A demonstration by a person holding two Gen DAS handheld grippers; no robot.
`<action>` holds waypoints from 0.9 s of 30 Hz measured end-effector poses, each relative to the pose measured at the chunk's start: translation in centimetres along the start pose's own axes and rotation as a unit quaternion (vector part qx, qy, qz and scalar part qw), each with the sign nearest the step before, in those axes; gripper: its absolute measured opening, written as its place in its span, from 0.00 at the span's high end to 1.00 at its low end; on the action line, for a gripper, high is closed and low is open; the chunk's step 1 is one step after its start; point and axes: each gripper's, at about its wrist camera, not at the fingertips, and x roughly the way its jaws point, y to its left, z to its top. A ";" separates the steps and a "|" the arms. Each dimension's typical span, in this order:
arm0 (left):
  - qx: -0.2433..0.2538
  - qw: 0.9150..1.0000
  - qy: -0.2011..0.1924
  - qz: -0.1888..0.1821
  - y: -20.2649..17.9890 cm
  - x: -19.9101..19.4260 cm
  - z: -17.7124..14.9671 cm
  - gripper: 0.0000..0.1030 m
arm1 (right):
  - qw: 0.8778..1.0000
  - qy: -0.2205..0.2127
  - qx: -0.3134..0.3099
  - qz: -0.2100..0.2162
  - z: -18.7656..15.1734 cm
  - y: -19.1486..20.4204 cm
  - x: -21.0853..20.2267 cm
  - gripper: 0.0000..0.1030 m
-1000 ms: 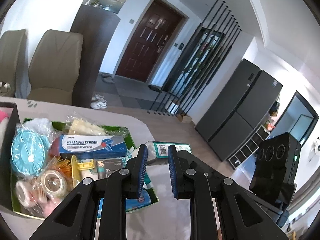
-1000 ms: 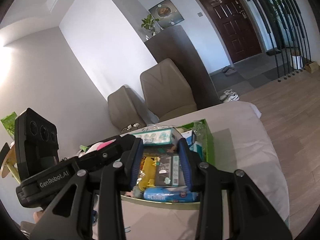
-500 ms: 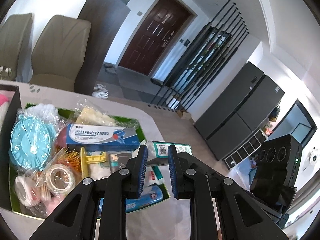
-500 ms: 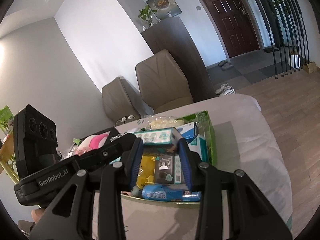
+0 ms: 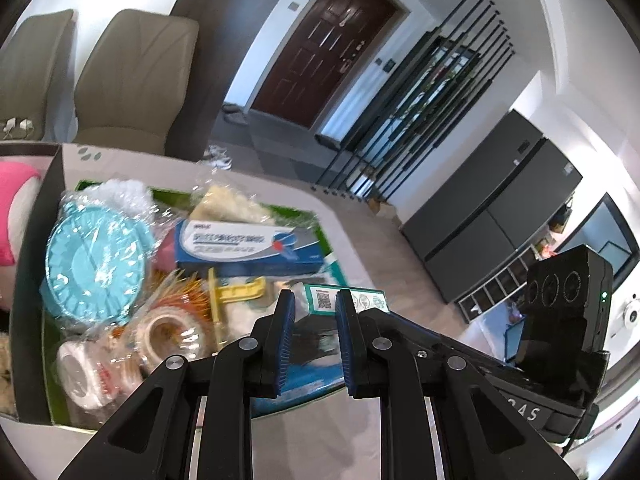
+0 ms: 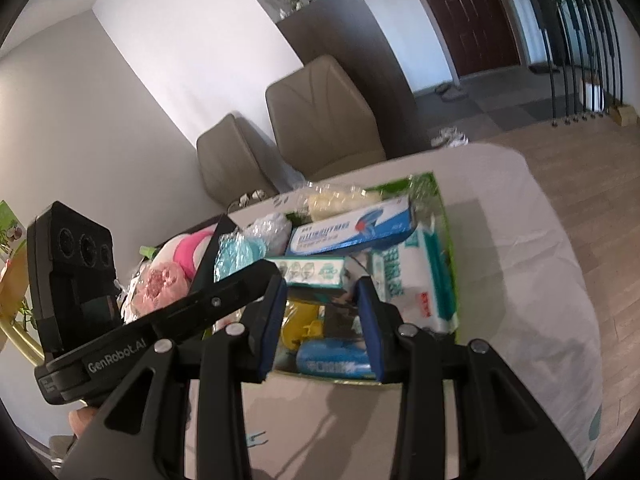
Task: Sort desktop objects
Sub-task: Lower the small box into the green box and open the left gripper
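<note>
A green tray (image 5: 308, 216) on the table is piled with items: a blue wrapped disc (image 5: 94, 264), a blue and white box (image 5: 248, 250), tape rolls (image 5: 172, 332), a yellow clip (image 5: 240, 290), a teal and white box (image 5: 344, 300). My left gripper (image 5: 314, 306) is open and empty above the tray's near right part. In the right wrist view my right gripper (image 6: 322, 286) is open and empty, just before the teal box (image 6: 312, 272), the blue box (image 6: 352, 230), a wipes pack (image 6: 416, 280) and a blue roll (image 6: 332, 362).
A dark box (image 5: 24, 240) left of the tray holds pink plush things (image 6: 184, 256). Two beige chairs (image 6: 320, 120) stand behind the table. The table's cloth (image 6: 520, 260) lies right of the tray. Each view shows the other gripper's body.
Both grippers have tipped downward and come nearer the tray, so its contents fill more of each view. Both stay open and empty.
</note>
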 end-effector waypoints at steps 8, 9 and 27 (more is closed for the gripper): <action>-0.040 0.999 0.000 0.019 2.7 0.3 0.1 0.82 | 1.000 0.003 0.023 0.020 -0.4 0.3 1.8 0.65; -0.046 0.999 -0.004 0.019 2.9 0.3 0.1 0.82 | 0.999 -0.001 0.024 0.022 -0.5 0.4 2.0 0.64; -0.068 0.996 -0.033 0.039 4.0 -1.3 0.8 0.82 | 0.996 -0.067 0.056 0.016 0.0 -0.8 1.7 0.50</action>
